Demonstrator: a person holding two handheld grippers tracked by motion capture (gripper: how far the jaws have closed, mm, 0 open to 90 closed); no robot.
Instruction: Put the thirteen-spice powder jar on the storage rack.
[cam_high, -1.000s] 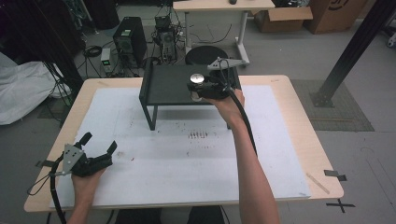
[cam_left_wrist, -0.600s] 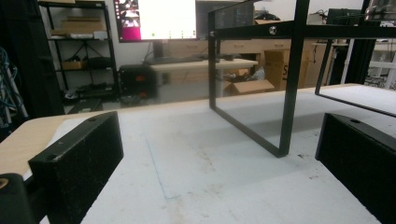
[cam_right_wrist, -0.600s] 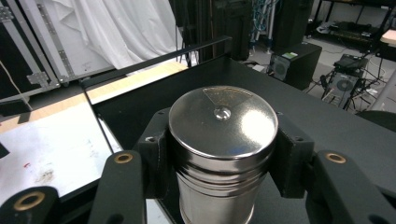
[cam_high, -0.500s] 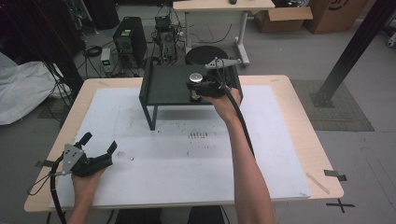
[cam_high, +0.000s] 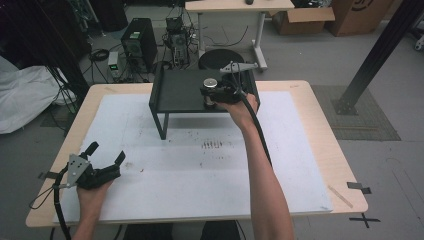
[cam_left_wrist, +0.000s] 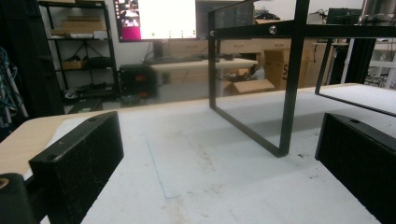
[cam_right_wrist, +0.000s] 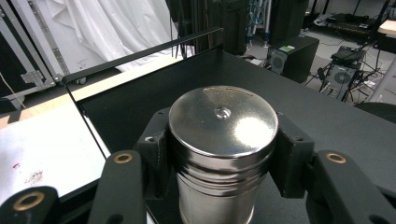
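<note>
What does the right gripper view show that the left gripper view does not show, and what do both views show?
Right gripper view: a shiny cylindrical metal canister clamped between the right gripper jaws, on the shelf's top surface.

Left gripper view: the left gripper with jaws apart and nothing between them, low over the white table mat, and the shelf's thin legs.

Both: the black metal shelf.

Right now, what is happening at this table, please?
A person works at a table with a gripper in each hand. The right gripper is shut on a shiny metal canister, its fingers pressed against both sides, over the top of a black metal stand at the far side. Whether the canister rests on the stand cannot be told. The left gripper lies open near the table's front left corner, holding nothing.
</note>
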